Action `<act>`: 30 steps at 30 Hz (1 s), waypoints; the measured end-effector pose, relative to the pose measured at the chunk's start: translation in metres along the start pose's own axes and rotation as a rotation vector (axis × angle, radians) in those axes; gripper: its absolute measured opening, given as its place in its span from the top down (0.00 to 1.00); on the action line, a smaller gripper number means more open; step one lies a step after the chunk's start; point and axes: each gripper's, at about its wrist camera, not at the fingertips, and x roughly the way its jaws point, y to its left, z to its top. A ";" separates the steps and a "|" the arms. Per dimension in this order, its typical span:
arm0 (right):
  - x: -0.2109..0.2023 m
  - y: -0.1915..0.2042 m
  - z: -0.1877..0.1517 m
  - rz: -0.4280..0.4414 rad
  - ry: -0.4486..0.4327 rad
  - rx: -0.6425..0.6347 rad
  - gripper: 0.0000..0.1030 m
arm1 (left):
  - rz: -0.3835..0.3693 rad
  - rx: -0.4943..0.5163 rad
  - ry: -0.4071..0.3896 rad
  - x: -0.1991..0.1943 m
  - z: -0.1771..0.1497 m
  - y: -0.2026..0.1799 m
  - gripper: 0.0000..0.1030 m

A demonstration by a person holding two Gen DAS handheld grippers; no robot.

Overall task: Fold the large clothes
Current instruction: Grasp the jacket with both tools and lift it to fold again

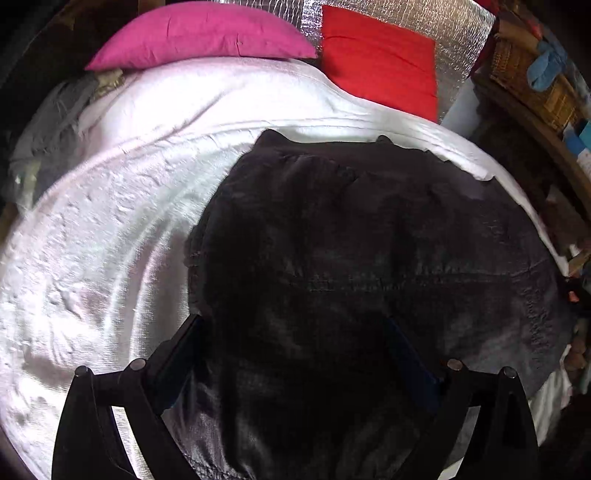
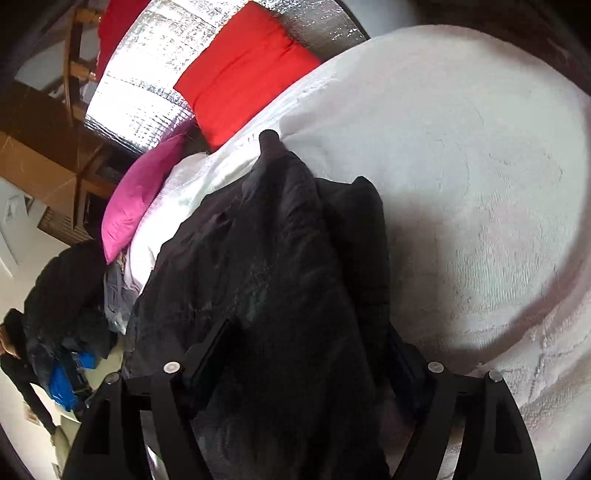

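Observation:
A large black garment (image 1: 362, 236) lies spread on a white bedspread (image 1: 110, 229). My left gripper (image 1: 295, 325) hovers over its near part with its jaws wide apart and nothing between them. In the right wrist view the same black garment (image 2: 280, 258) lies bunched and partly folded on the white bedspread (image 2: 461, 166). My right gripper (image 2: 310, 332) is open, its two fingers on either side of a raised fold of the cloth. I cannot tell whether the fingers press the cloth.
A pink pillow (image 1: 199, 37) and a red pillow (image 1: 380, 62) lie at the head of the bed against a silver quilted panel (image 1: 424, 22). Wicker baskets and shelves (image 1: 528, 74) stand on the right. A person in dark clothes (image 2: 22, 343) bends beside the bed.

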 end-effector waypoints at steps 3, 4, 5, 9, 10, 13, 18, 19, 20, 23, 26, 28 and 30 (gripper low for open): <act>0.000 -0.005 0.001 0.027 0.004 0.033 0.22 | -0.088 -0.042 -0.012 -0.003 0.001 0.007 0.05; 0.002 -0.002 0.000 0.011 0.007 0.024 0.22 | -0.133 -0.049 -0.011 -0.002 0.002 0.007 0.05; 0.005 0.003 -0.001 -0.001 0.007 0.010 0.21 | -0.152 -0.052 -0.012 -0.002 0.003 0.006 0.05; 0.002 0.019 -0.004 0.029 -0.018 -0.030 0.24 | -0.250 -0.084 -0.072 -0.012 0.006 0.007 0.17; -0.001 0.022 -0.005 0.047 -0.021 -0.046 0.27 | -0.265 -0.078 -0.085 -0.015 0.006 0.005 0.31; 0.009 0.015 -0.005 0.038 0.010 -0.021 0.30 | -0.224 -0.041 -0.056 -0.006 0.006 -0.003 0.32; -0.002 0.030 -0.008 0.023 -0.036 -0.063 0.44 | -0.242 -0.081 -0.021 0.003 0.008 -0.002 0.24; -0.004 0.034 -0.009 0.012 -0.043 -0.078 0.46 | -0.255 -0.098 -0.017 0.003 0.009 0.002 0.24; -0.005 0.037 -0.010 0.008 -0.051 -0.091 0.47 | -0.267 -0.113 -0.017 0.002 0.012 0.007 0.24; 0.000 0.029 -0.010 -0.013 -0.036 -0.080 0.49 | -0.328 -0.179 -0.030 -0.011 0.016 0.033 0.25; 0.001 0.018 -0.008 0.008 -0.032 -0.050 0.48 | -0.328 -0.224 -0.046 -0.025 0.016 0.056 0.23; 0.003 0.014 -0.007 0.012 -0.027 -0.035 0.43 | -0.311 -0.284 -0.051 -0.029 0.014 0.077 0.22; 0.005 0.013 -0.008 0.013 -0.029 -0.032 0.39 | -0.332 -0.324 -0.040 -0.024 0.010 0.084 0.21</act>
